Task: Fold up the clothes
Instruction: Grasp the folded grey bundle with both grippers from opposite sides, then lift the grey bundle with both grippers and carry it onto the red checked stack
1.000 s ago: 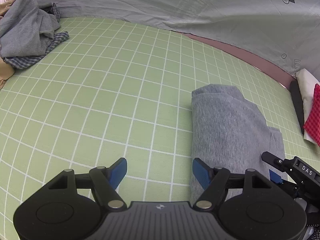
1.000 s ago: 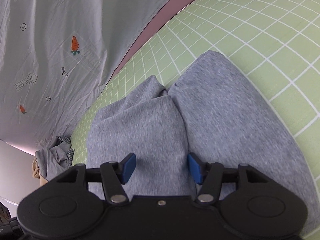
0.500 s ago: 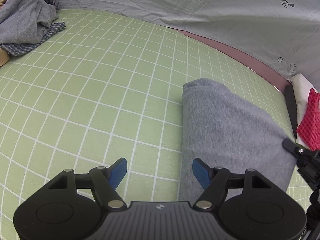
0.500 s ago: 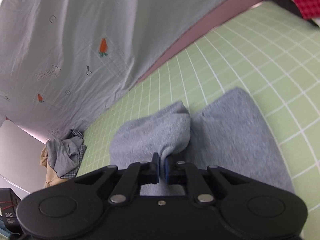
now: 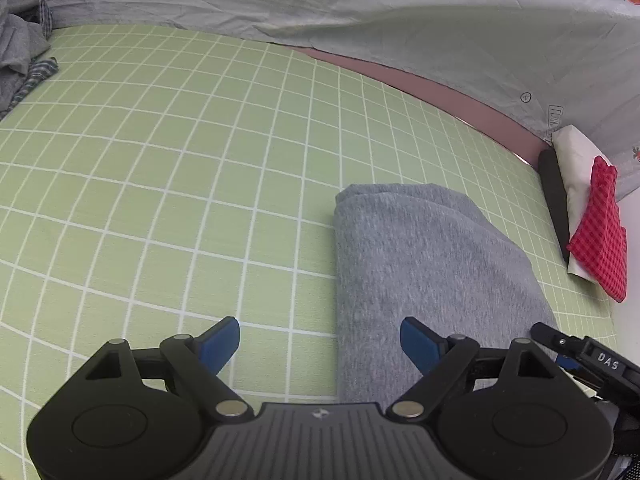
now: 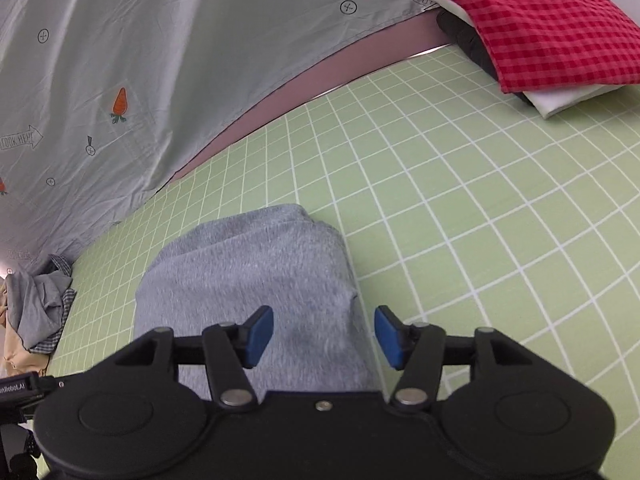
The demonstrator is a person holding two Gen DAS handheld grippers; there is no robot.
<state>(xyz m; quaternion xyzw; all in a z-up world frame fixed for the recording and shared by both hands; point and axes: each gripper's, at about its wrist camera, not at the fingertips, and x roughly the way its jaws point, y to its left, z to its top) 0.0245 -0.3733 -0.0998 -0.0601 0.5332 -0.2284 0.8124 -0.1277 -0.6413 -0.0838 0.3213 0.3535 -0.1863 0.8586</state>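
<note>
A folded grey garment (image 5: pixel 428 264) lies flat on the green checked sheet (image 5: pixel 160 184). My left gripper (image 5: pixel 320 344) hovers over its near left edge, jaws opening, with the cloth's edge below them and nothing pinched. In the right wrist view the same grey garment (image 6: pixel 256 276) fills the lower middle. My right gripper (image 6: pixel 324 336) hangs over its near right edge, jaws opening, the pads off the fabric. The right gripper's black tip (image 5: pixel 576 356) shows at the lower right of the left wrist view.
A stack of folded clothes topped by a red checked piece (image 6: pixel 532 28) sits at the sheet's far right corner (image 5: pixel 596 236). A heap of unfolded clothes (image 6: pixel 36 312) lies at the far left (image 5: pixel 20 60). A grey carrot-print cloth (image 6: pixel 140 60) hangs along the back.
The right gripper pinched a fold of the grey garment, carried it over and has let go; the garment now lies as one narrower fold. The left gripper's jaws stand wider and it shifted right.
</note>
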